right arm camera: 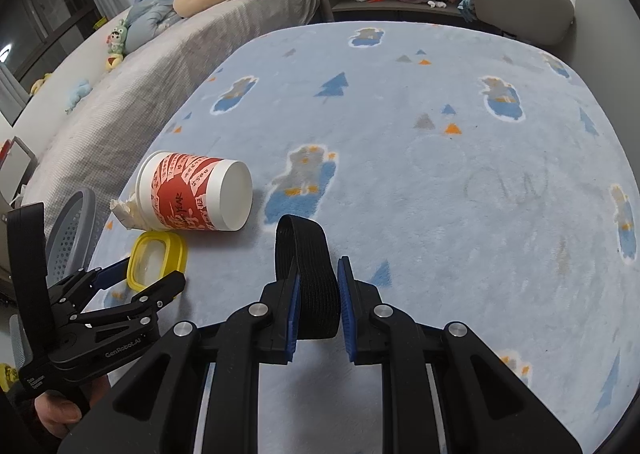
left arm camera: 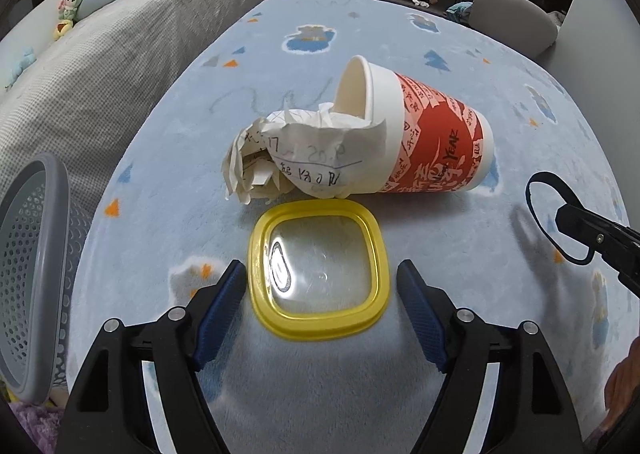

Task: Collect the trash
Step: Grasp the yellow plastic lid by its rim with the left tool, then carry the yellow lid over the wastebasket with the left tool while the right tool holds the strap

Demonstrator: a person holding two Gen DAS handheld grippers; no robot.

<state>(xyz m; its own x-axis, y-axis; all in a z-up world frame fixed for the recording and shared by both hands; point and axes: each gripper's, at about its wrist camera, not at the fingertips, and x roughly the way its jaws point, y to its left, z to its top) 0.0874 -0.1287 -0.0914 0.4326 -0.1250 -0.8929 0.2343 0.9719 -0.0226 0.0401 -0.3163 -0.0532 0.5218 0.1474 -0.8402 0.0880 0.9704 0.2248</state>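
- Your left gripper [left arm camera: 322, 314] stands open, its fingers [left arm camera: 222, 308] astride the near half of the yellow lid [left arm camera: 318, 328]; neither pad presses on it. No earlier view is supplied, so only the present gap is reported.
- The lid lies flat on the blue blanket [left arm camera: 460, 254], clear centre up, near the blanket's left edge. It is roughly square, so no long axis governs the grip; judged, closing straight across it would do.
- Just beyond the lid lies the cup [left arm camera: 424, 134] on its side, long axis running left to right across your left gripper's line, mouth to the left, with crumpled paper [left arm camera: 296, 158] spilling from the mouth. The paper's lower edge sits just beside the lid's far rim; contact cannot be told.
- Your right gripper [right arm camera: 318, 306] is closed on a black strap [right arm camera: 308, 266] and hangs over the middle of the blanket, well apart from the lid. The left hand is plainly the nearer.
- A grey basket [left arm camera: 32, 274] stands at the blanket's left edge, beside your left gripper; likely the trash receptacle.
- Open blanket lies right of and behind the cup; the grey bed [right arm camera: 168, 66] bounds the left side.
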